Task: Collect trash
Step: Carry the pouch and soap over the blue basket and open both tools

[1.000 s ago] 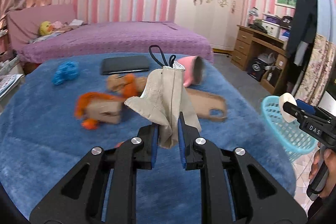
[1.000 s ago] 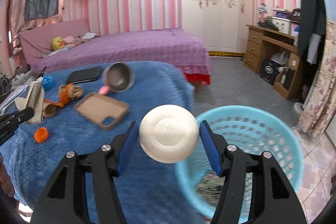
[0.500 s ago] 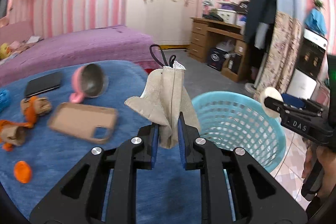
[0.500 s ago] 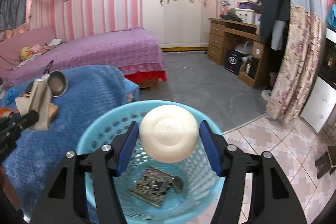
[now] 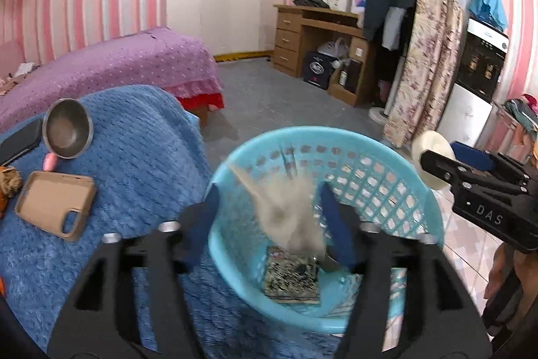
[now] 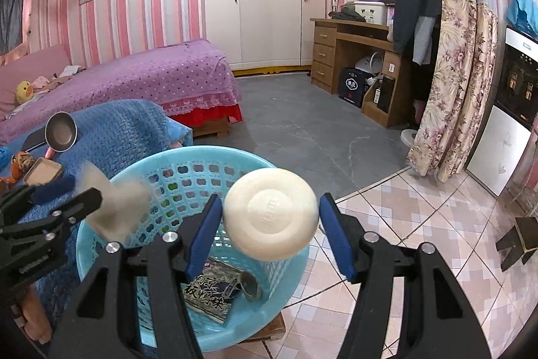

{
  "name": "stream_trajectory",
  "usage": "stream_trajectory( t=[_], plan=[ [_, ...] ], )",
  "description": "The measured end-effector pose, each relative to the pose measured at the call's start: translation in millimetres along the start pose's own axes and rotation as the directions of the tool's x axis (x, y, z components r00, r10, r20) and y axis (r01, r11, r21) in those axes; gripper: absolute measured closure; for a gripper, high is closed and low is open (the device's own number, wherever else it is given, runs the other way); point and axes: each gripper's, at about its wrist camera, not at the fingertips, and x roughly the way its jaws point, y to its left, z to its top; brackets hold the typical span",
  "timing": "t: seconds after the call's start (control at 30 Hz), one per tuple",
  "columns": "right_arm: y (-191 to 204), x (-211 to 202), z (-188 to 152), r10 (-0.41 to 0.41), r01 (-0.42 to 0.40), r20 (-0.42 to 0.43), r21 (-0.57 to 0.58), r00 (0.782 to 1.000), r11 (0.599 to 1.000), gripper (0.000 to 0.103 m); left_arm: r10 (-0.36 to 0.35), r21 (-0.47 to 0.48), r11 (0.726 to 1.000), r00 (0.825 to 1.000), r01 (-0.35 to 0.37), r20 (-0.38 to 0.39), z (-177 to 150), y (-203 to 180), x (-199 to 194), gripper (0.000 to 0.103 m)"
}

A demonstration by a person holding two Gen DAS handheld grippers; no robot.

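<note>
Left gripper (image 5: 269, 217): I see its jaws opening, the blue pads spread wide apart; the beige cloth bag (image 5: 289, 214) sits blurred between them, touching neither pad that I can make out, over the mouth of the basket.
Right gripper (image 6: 270, 224): I have it pinching a round white soap bar (image 6: 270, 213) by its edges, both blue pads pressed against it, above the near right rim of the basket.
Light-blue plastic basket (image 5: 396, 157): perforated wall, standing just beside the bed edge; the right-wrist view shows it resting on a low wooden support on the tiled floor.
Basket contents: a printed snack wrapper (image 6: 212, 291) flat on the bottom, with a small dark metallic piece (image 6: 250, 286) beside it; I cannot tell what that piece is.
Person's hand (image 5: 504, 271): at the right edge, under the right gripper's body.
Blue blanket (image 5: 141, 157): covers the near bed, left of the basket.
On the blanket: a tan phone case (image 5: 53, 204), a pink-handled metal pan (image 5: 69, 132) tilted on its side, a dark phone (image 5: 18, 140) behind it.
Purple bed (image 6: 151, 76): beyond the blanket.
White wardrobe (image 6: 265, 5): against the striped far wall.
Wooden desk (image 6: 349, 56): right of the wardrobe.
</note>
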Motion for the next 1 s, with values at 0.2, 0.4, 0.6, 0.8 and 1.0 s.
stream_trajectory(
  t=[0.2, 0.4, 0.6, 0.8, 1.0],
  plan=[
    [4.1, 2.1, -3.4, 0.004, -0.004, -0.003, 0.004, 1.0, 1.0, 0.043, 0.106, -0.046, 0.993, 0.994, -0.105, 0.026, 3.7, 30.0, -10.4, 0.011],
    [20.0, 11.9, -1.8, 0.024, -0.024, 0.001, -0.009, 1.0, 1.0, 0.043, 0.165, -0.077, 0.984, 0.986, -0.162, 0.033, -0.5, 53.9, -20.9, 0.008],
    [42.0, 29.3, 2.8, 0.039, -0.039, -0.011, -0.049, 0.999, 0.998, 0.043, 0.199, -0.082, 0.977, 0.979, -0.196, 0.041, -4.7, 66.9, -31.6, 0.008],
    [48.7, 36.4, 3.2, 0.025, -0.026, -0.019, -0.065, 1.0, 0.998, 0.034, 0.215, -0.099, 0.973, 0.975, -0.209, 0.052, -5.8, 79.4, -43.0, 0.006],
    [48.9, 28.6, 2.2, 0.011, -0.012, -0.021, -0.03, 1.0, 0.999, 0.021, 0.228, -0.134, 0.966, 0.972, -0.219, 0.053, -10.0, 97.0, -57.3, 0.006]
  ],
)
